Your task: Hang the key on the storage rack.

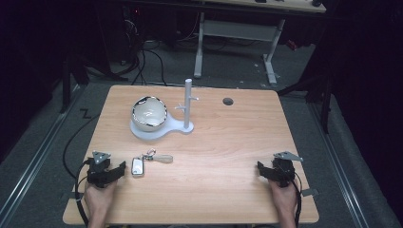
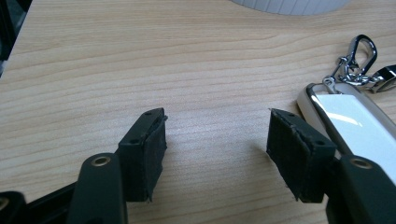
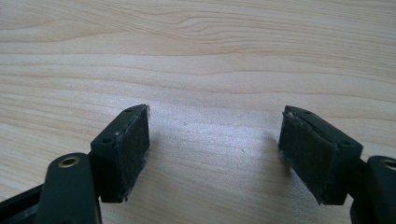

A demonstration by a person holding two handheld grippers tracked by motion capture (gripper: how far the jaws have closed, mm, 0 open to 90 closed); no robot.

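Silver key fob (image 1: 138, 166) untouched at 3 o'clock of left gripper (image 1: 119, 170) | stand (image 1: 188, 105) pegs bare | left gripper, right gripper (image 1: 260, 168) wide open, empty | hanging all ahead

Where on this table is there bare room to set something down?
Free: the wide stretch between the key fob and the right gripper, and the table right of the white stand. Crowded: the rear left around the bowl, and beside the left gripper.

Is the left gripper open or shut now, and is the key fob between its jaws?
Open. The left gripper has its jaws wide apart over bare wood; the key fob lies flat just outside one jaw, not between them.
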